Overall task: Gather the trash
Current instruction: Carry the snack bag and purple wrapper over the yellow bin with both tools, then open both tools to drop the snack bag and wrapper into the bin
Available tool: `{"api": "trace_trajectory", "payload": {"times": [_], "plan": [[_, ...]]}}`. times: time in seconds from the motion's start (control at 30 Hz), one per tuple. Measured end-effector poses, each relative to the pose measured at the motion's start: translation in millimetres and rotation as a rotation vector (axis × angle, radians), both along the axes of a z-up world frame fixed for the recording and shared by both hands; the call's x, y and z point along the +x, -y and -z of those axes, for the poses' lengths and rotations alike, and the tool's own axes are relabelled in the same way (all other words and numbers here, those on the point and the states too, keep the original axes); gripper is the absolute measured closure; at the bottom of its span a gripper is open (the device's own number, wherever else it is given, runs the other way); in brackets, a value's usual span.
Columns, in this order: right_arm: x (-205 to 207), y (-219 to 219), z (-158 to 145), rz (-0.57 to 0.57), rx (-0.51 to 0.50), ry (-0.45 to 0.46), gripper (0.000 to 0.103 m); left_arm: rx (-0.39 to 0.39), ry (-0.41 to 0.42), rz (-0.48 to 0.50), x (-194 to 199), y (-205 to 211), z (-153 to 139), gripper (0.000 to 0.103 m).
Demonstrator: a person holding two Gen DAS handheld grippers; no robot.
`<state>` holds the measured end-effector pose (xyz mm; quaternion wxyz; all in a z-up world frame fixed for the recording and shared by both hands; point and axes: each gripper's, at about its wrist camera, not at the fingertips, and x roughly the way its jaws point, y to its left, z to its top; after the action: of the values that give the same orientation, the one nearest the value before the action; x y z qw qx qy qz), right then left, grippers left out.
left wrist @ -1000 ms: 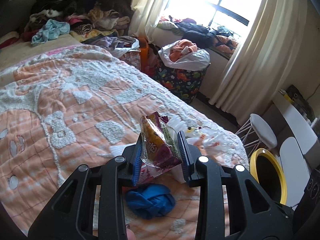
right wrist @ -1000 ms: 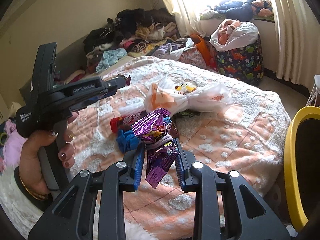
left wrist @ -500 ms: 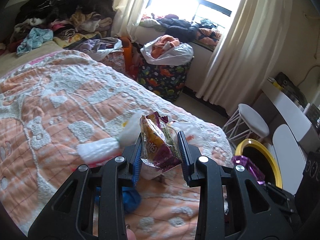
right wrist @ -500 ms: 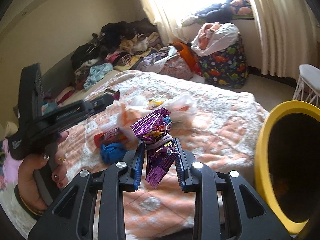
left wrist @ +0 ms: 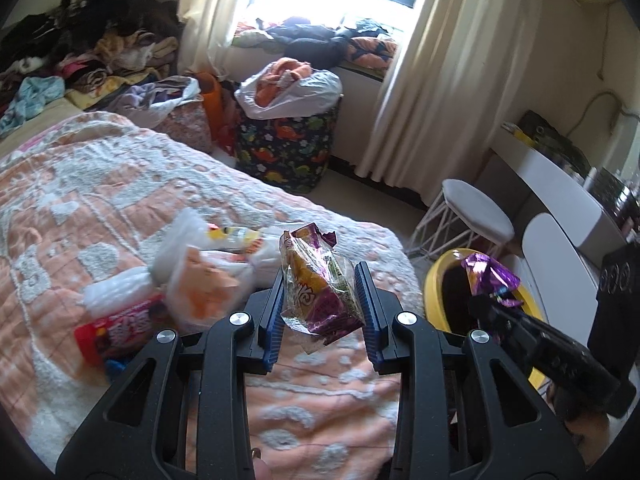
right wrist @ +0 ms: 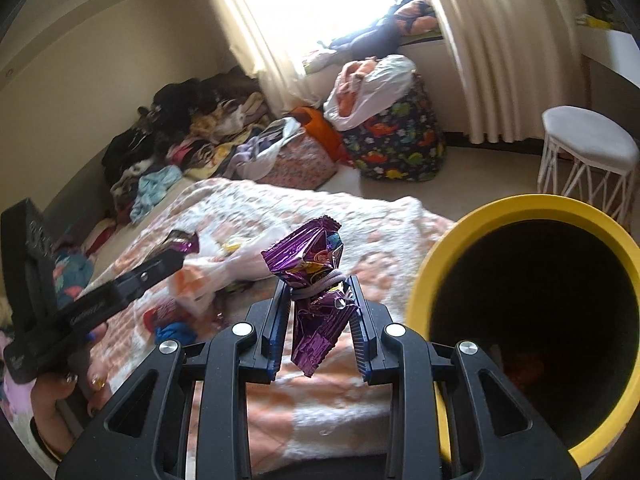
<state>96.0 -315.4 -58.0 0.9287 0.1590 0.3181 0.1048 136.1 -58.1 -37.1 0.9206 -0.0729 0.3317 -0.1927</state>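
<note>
Trash collection is being shown from both wrist cameras. The left gripper (left wrist: 320, 300) is clamping a crumpled orange-and-purple foil snack bag (left wrist: 318, 284) between its blue-ribbed fingers (left wrist: 274, 312); the pads are pressing on both sides of the bag, and the bag's upper end is projecting above the fingertips. The right gripper (right wrist: 318, 320) is gripping a crumpled purple foil wrapper (right wrist: 312, 276) bound at its middle with a pale elastic band (right wrist: 320, 284); the wrapper's lower end is hanging down between the jaws.

A round bin with a yellow rim and dark interior (right wrist: 444, 256) is standing on the floor at the right, just beside the near corner of the bed. In the left wrist view, the purple wrapper is appearing in front of the bin's opening. In the right wrist view, it is appearing just left of the bin's rim.

A bed covered with an orange-and-white tufted blanket (left wrist: 100, 216) is occupying the left and centre. Several items are lying on it: a tied white-and-orange plastic bag (left wrist: 200, 284), a red snack packet (left wrist: 120, 328) just left of it, and a crumpled blue cloth (right wrist: 174, 334) near the packet.

A white round stool with a wire frame (right wrist: 588, 148) is standing far right, near the cream curtains (left wrist: 452, 80). A dark dinosaur-print fabric hamper (left wrist: 288, 148) is sitting below the window beyond the bed.
</note>
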Motion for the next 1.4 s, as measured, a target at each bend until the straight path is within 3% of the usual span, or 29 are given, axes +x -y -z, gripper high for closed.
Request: {"api": "trace_trajectory", "payload": {"times": [0.37,0.9,1.4], "plan": [[-3.1,57.6,3.1,0.154,-0.032,-0.007,0.076,0.022,0.018,0.110,-8.6,46.1,0.3,0.077],[-15.7,125.0,20.6,0.334,0.009,-0.051,0.076,0.057,0.031,0.254,-17.3,108.6,2.7,0.077],[-20.3,163.5,39.6,0.427,0.071,-0.123,0.075,0.090,-0.038,0.407,-13.8,168.8,35.3,0.077]]}}
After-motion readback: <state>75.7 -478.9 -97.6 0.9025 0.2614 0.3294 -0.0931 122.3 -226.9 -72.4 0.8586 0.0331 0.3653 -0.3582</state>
